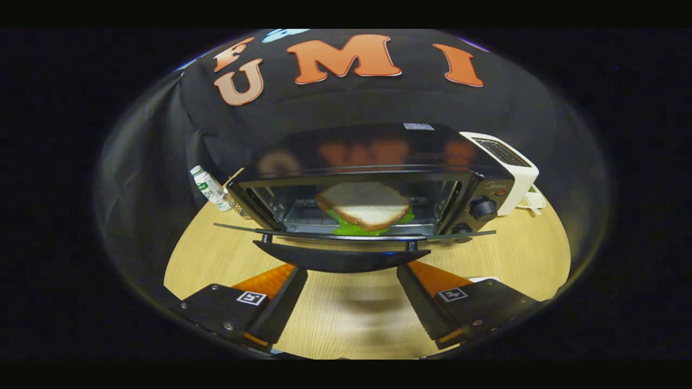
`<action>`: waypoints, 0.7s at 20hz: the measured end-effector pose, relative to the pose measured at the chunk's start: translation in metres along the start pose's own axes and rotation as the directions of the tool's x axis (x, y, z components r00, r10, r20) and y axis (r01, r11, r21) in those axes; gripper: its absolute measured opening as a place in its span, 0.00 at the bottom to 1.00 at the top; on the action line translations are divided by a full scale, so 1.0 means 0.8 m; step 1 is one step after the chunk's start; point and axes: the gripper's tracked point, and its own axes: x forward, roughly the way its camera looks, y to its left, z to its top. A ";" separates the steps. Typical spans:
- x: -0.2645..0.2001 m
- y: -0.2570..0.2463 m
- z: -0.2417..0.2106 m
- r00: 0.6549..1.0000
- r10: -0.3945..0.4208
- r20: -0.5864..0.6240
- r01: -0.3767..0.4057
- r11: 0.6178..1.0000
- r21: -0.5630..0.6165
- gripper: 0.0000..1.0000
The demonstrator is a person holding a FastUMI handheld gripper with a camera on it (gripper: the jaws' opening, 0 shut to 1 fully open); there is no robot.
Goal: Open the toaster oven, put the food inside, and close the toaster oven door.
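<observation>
A black toaster oven (pixel 378 156) stands on the wooden table (pixel 519 254) straight ahead of me. Its glass door (pixel 351 234) hangs folded down flat toward me, with the curved black handle (pixel 341 259) at its front edge. Inside, on the wire rack, lies a sandwich (pixel 365 205) of white bread with green lettuce under it. My gripper (pixel 351 278) is open, with its two fingers spread wide just below and to either side of the door handle. Nothing is held between them, and I cannot tell whether the tips touch the handle.
A white pop-up toaster (pixel 511 167) stands right behind the oven's control knobs (pixel 483 208). A small white bottle (pixel 210 187) with a green label stands to the oven's left. Bare wooden tabletop stretches between my fingers and the oven.
</observation>
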 end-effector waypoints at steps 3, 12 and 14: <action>0.002 -0.005 0.029 0.999 -0.014 0.035 0.014 1.000 0.014 0.99; -0.058 -0.021 0.105 0.972 -0.012 0.235 0.013 1.000 -0.006 0.99; -0.091 -0.023 0.134 0.949 -0.004 0.315 0.014 0.999 -0.029 0.98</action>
